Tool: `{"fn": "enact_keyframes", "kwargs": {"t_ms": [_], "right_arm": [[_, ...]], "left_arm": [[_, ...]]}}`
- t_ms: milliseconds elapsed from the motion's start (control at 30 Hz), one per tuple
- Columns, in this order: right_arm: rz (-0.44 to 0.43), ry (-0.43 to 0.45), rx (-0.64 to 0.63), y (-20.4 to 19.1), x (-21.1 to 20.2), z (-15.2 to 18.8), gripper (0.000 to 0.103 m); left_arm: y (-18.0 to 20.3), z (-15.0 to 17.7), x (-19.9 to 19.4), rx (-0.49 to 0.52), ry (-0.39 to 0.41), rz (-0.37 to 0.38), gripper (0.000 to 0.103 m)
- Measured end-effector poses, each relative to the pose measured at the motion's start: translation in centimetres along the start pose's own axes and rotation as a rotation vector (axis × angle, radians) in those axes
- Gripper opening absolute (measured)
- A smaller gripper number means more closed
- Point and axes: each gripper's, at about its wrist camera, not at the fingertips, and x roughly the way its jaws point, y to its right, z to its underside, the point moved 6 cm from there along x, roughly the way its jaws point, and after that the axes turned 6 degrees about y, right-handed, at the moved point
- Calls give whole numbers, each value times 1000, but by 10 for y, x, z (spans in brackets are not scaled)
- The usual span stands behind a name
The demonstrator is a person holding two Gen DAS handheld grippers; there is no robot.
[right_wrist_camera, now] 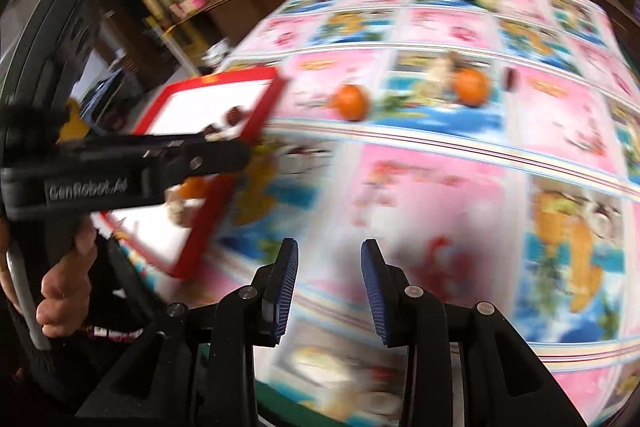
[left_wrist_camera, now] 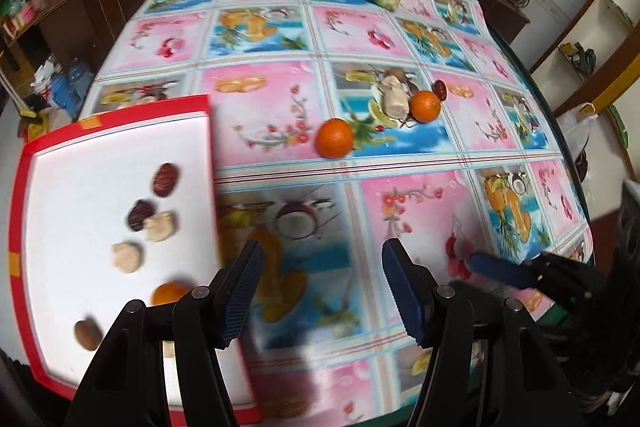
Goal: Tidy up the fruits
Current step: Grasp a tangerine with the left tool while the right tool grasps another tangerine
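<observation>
Both grippers empty — left gripper (left_wrist_camera: 322, 293), right gripper (right_wrist_camera: 329, 293).

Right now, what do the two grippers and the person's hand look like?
Both the left gripper and the right gripper are black plastic with silver pivot pins and ribbed dark-blue fingers. The left one's body bears pale "GenRobot" lettering. The person's bare hand grips its black handle.
</observation>
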Motion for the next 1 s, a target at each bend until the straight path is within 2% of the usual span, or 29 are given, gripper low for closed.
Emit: {"fn": "enact_keyframes", "kwargs": {"t_ms": [100,167,200,600,800,900,1000], "right_arm": [[12,49,20,21,-9,-14,36],[28,52,30,33,-8,-21,43],[33,42,49,41,-5,-27,43],[107,55,128,101,44,-96,43],[105,70,145,110,67,-115,42],[111,74,128,109,74,-117,42],[123,73,114,107,82,-117,40]], "left_arm": [[4,-8,19,11,-8,-9,58],[4,-14,36,-6,-41,-15,51],[3,-18,42,-11,-49,-10,50],[9,-60,103,8,-82,-20,49],[9,-71,128,14,-91,-23,41],[7,-74,138,4,-93,-19,34],[9,-80,141,6,-69,-14,33]]}}
